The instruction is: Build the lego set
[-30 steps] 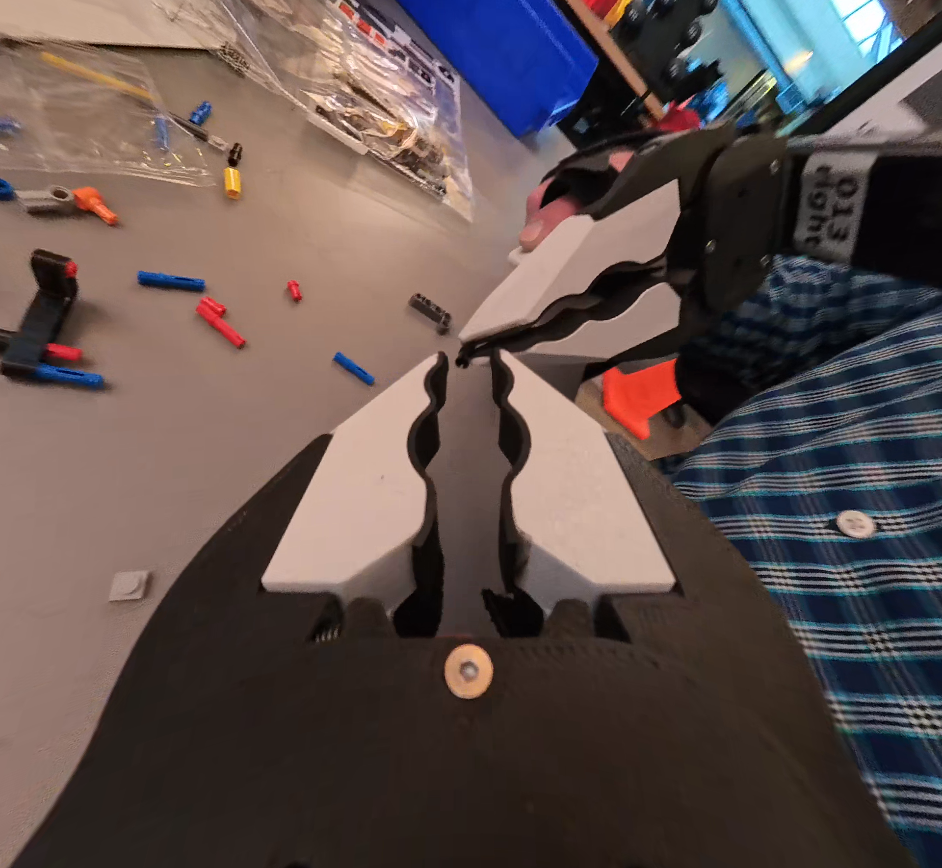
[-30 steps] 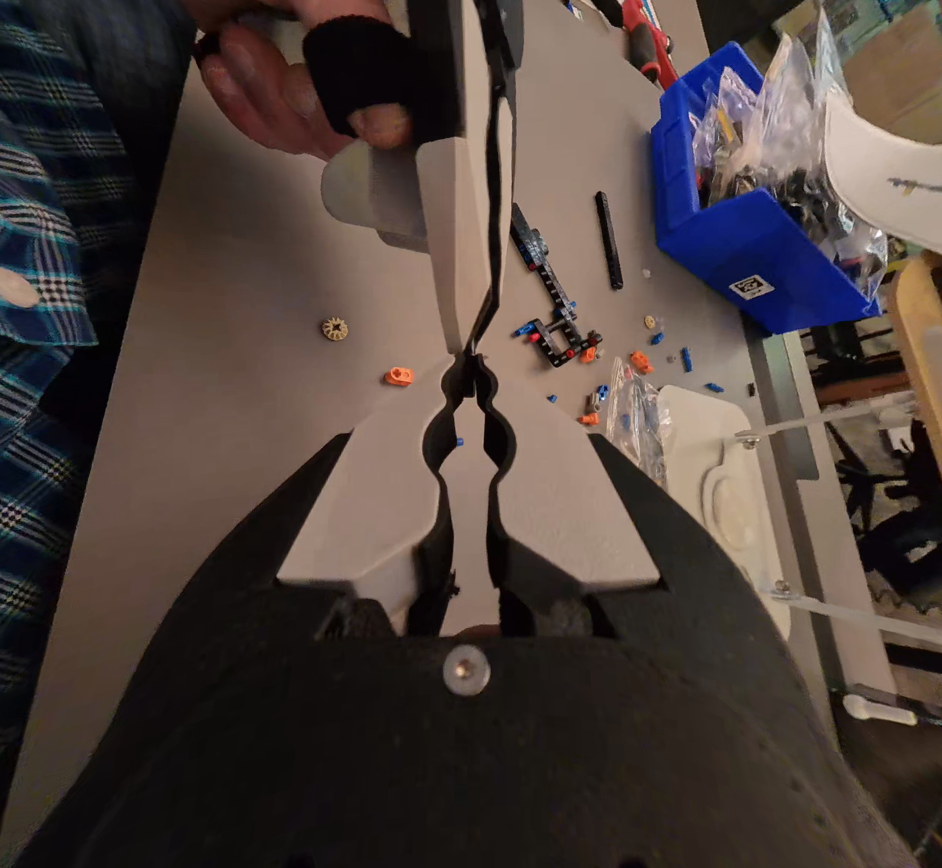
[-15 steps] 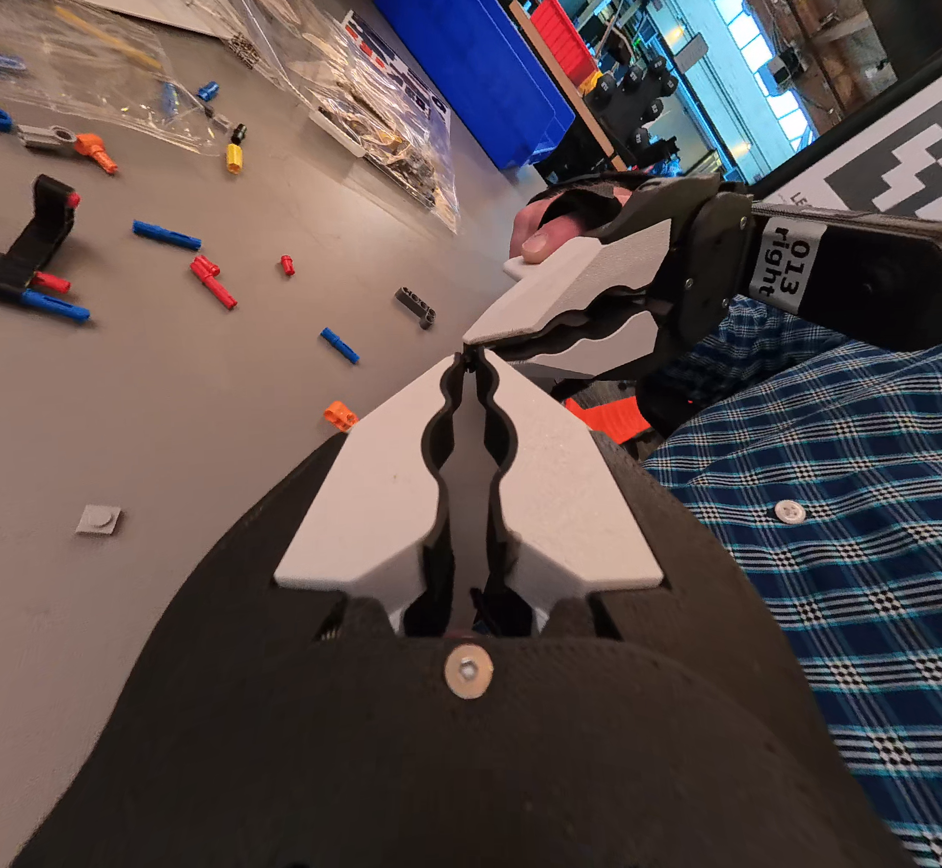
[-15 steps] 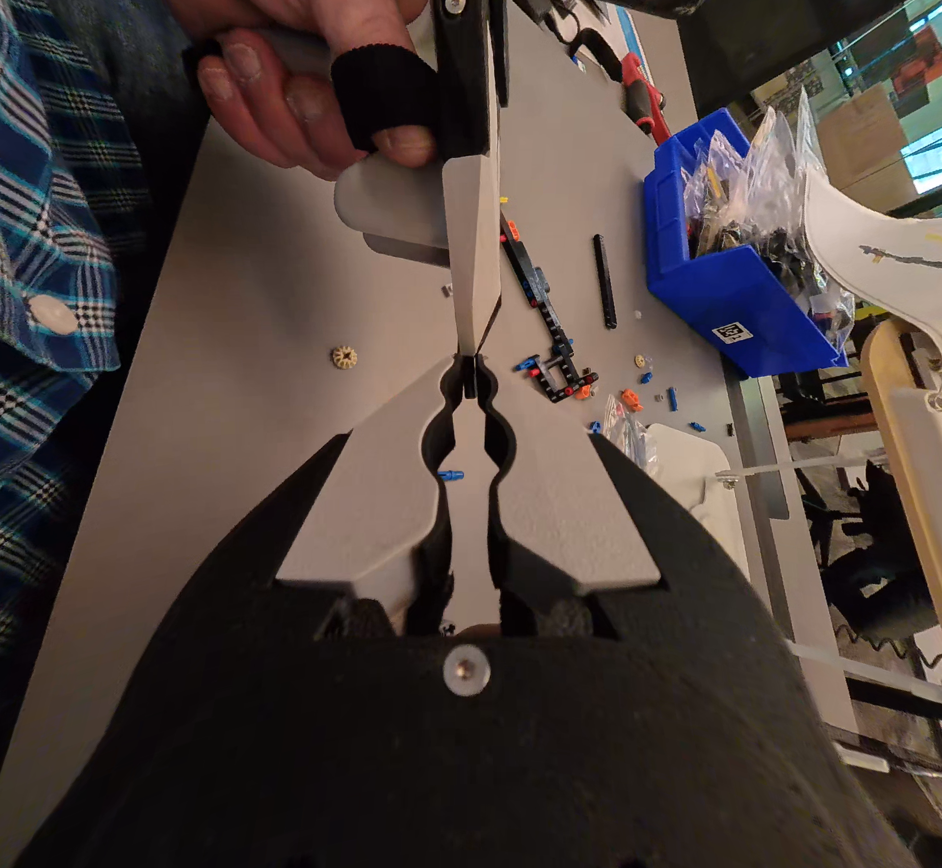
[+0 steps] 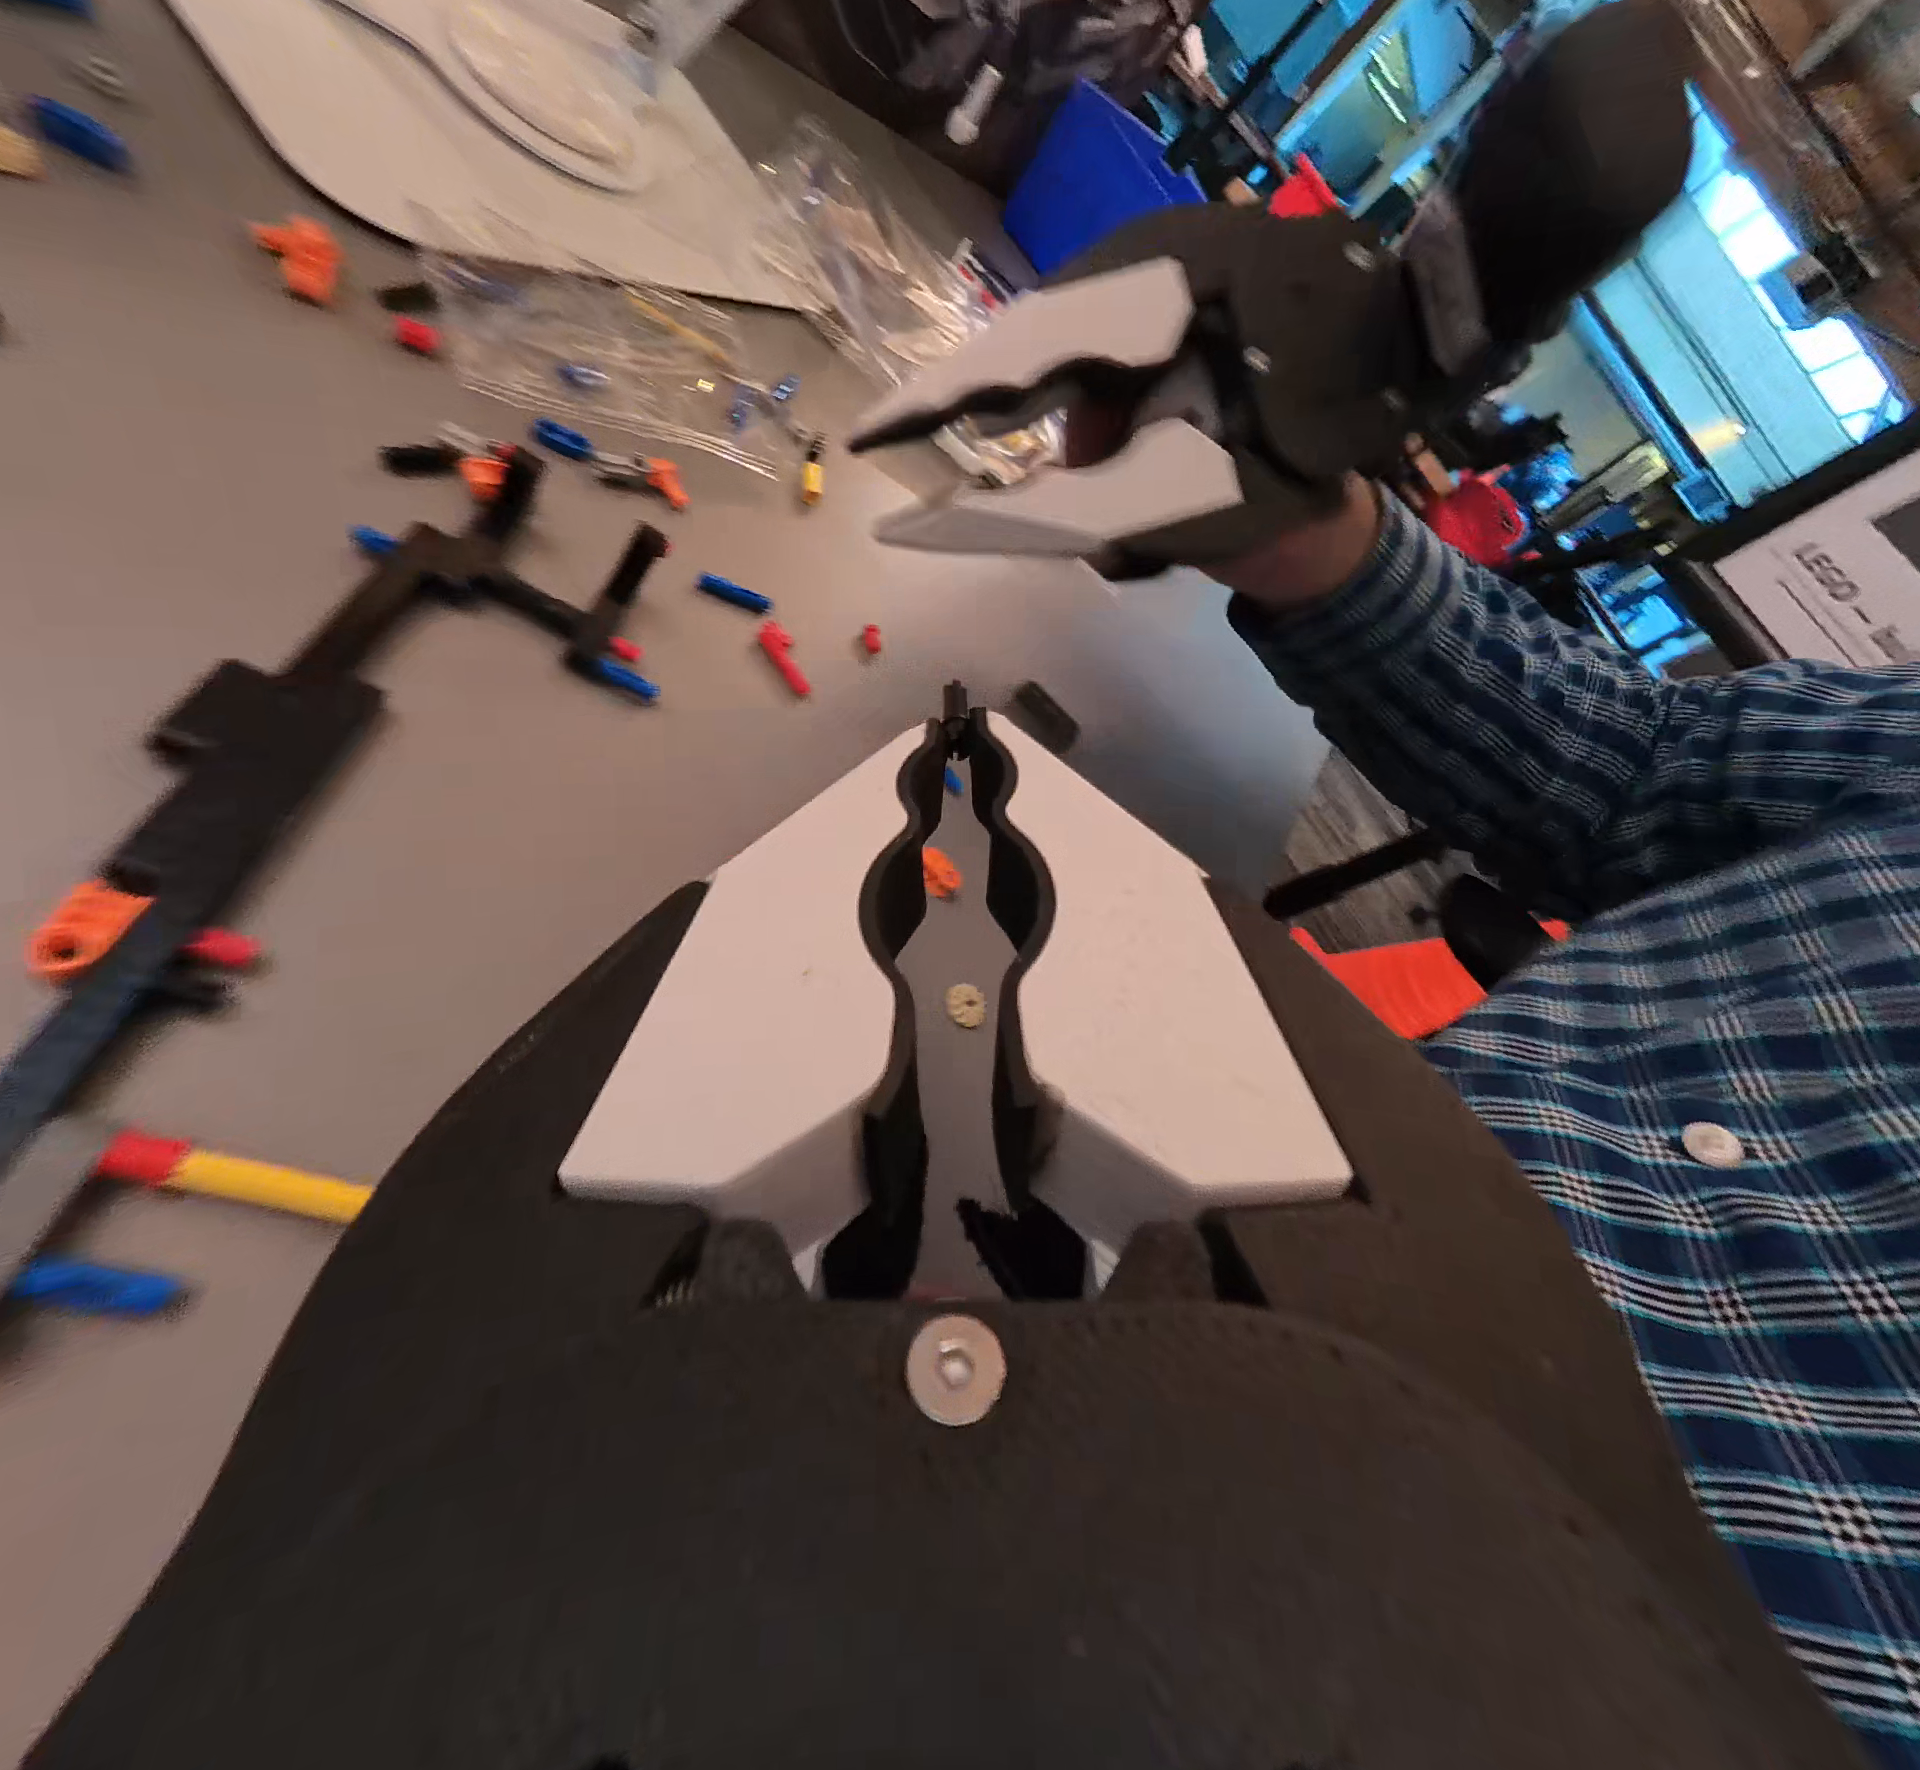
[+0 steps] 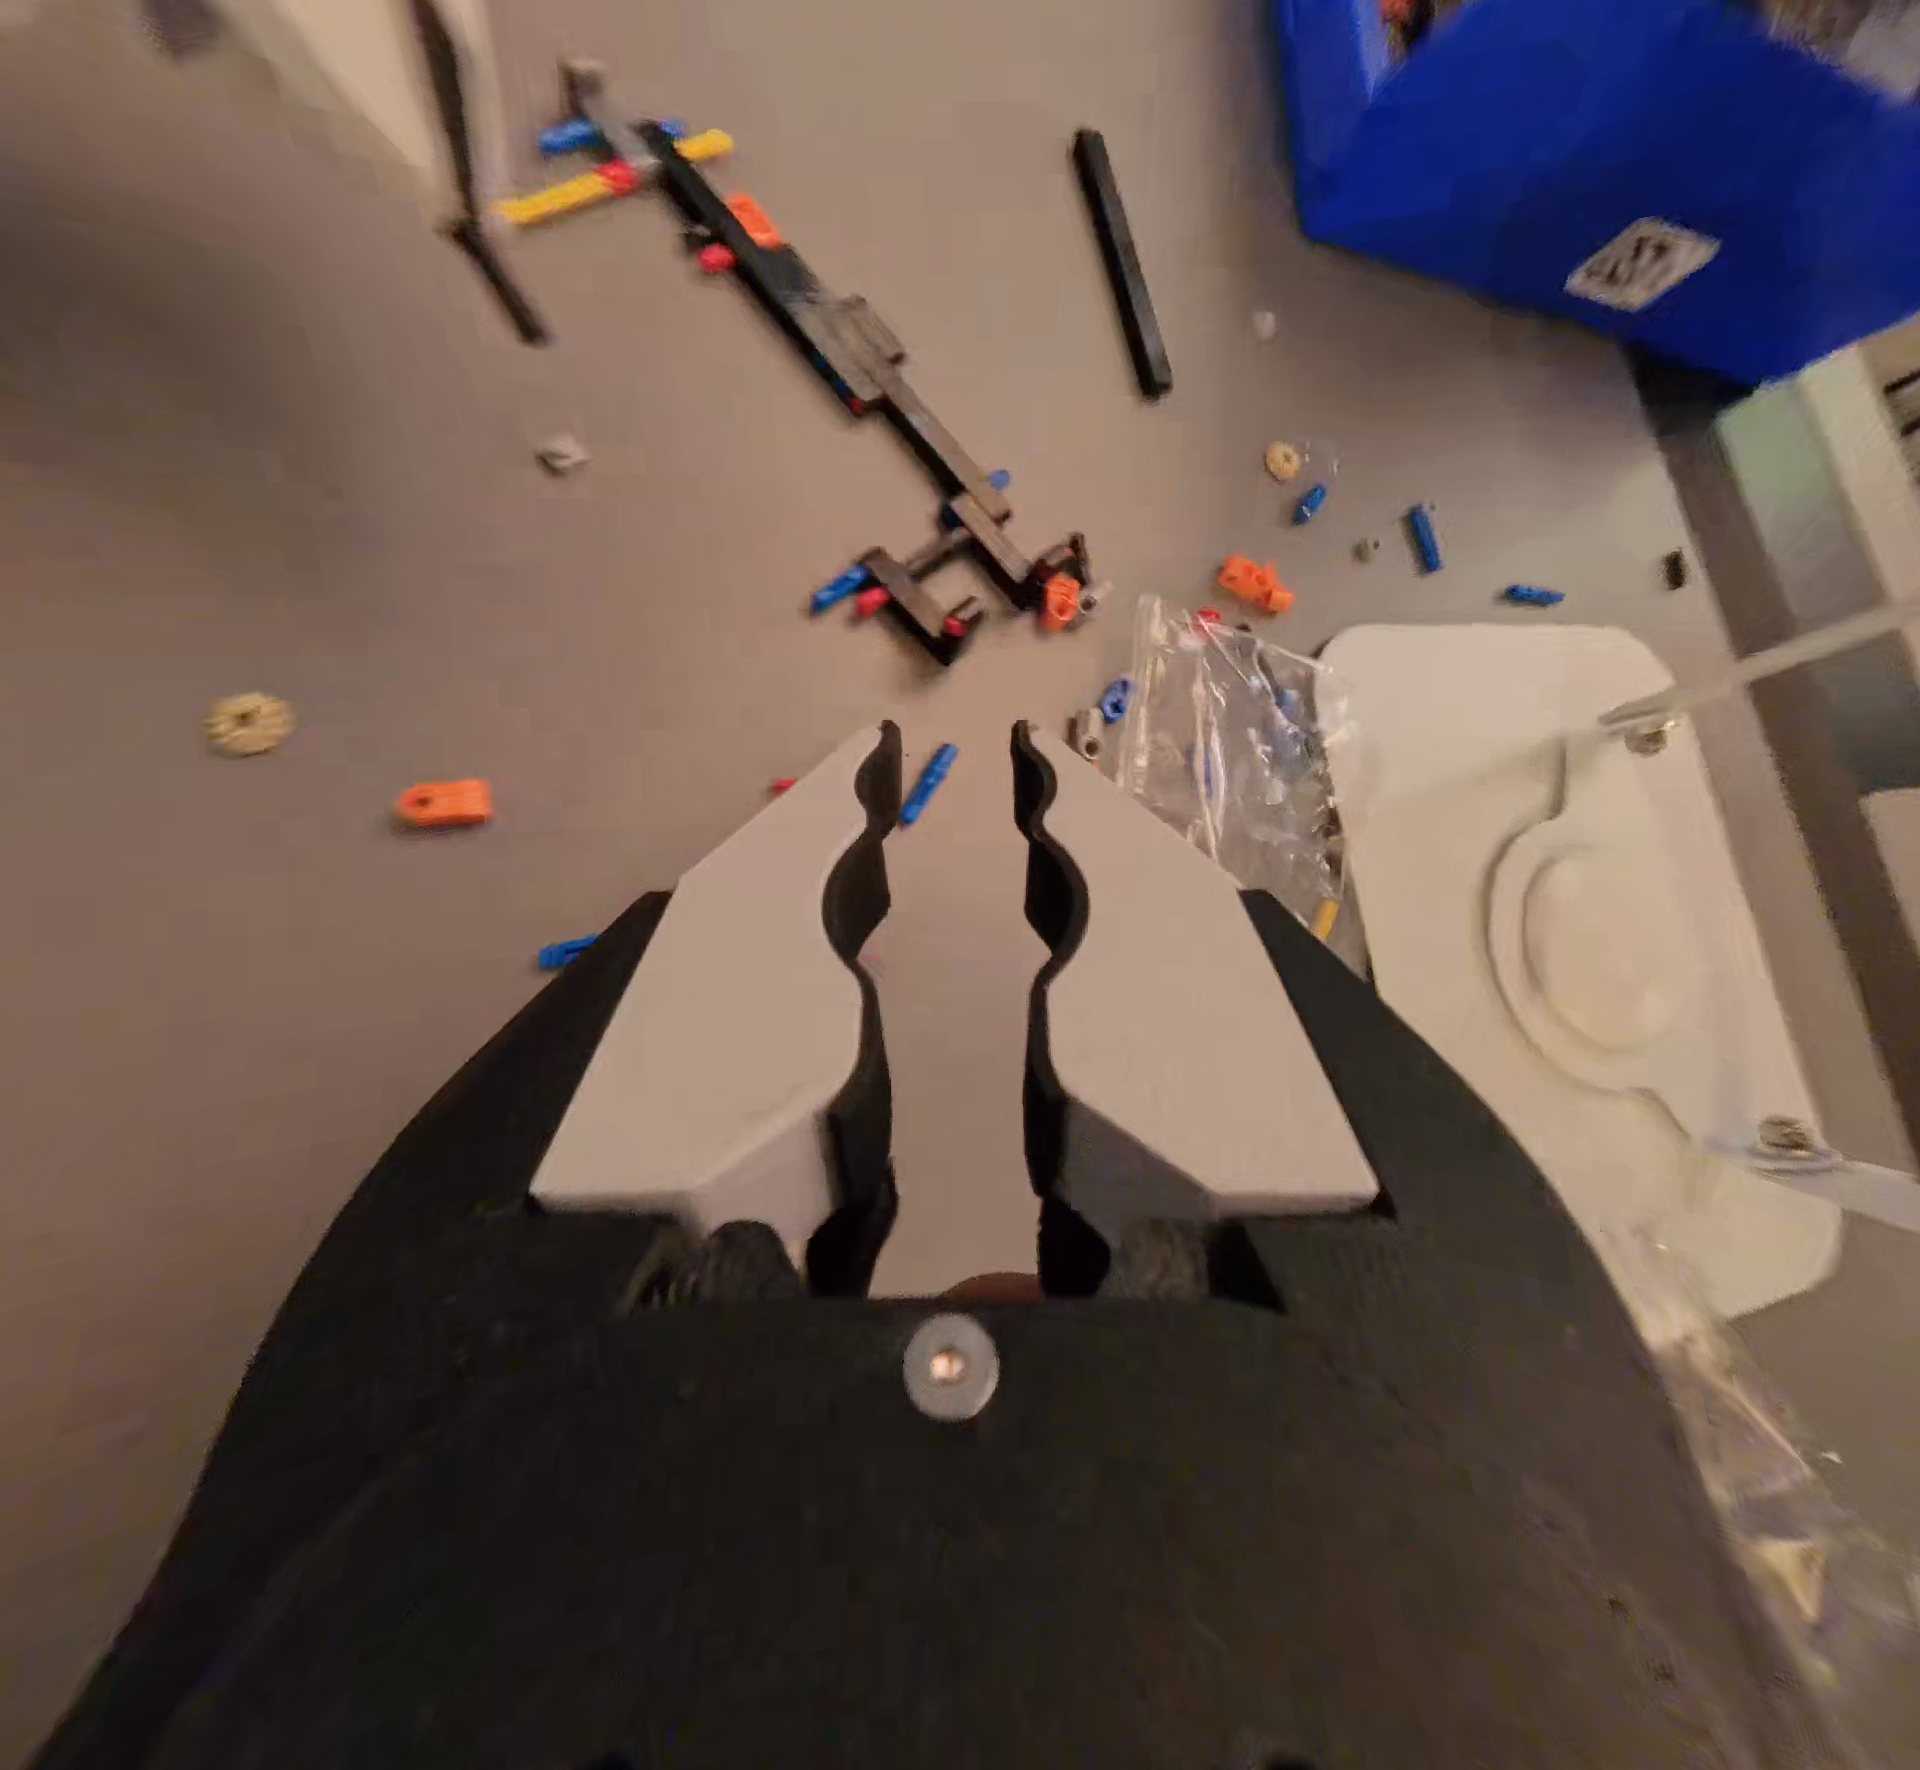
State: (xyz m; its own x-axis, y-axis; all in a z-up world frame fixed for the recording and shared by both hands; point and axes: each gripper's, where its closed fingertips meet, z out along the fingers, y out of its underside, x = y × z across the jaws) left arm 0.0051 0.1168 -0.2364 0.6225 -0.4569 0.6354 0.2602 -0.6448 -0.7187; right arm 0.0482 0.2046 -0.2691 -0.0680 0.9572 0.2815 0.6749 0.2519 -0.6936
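The left gripper (image 5: 958, 723) is pinched tight on a small black peg (image 5: 951, 702) that pokes out just past its tips, gripped at the very end, likely so the free end can be pushed into a hole. It is held up off the grey table (image 5: 468, 837), above a tan gear (image 5: 965, 1003) and an orange connector (image 5: 940, 871) seen through the gap between its fingers. The right gripper (image 6: 954, 744) hangs over the table with a narrow gap between its fingers and nothing in it, seemingly free to fetch or steady something; a blue pin (image 6: 928, 782) lies on the table right below its tips. Just beyond that lies the part-built lego set (image 6: 831, 338), a long black beam assembly with a small frame at its near end, flat on the table where both grippers can reach it. Loose blue and orange pieces and a clear parts bag (image 6: 1226, 744) sit to its right, a separate black beam (image 6: 1122, 260) lies beyond, and the blue bin (image 6: 1600, 151) stands farthest off, holding bagged spares.
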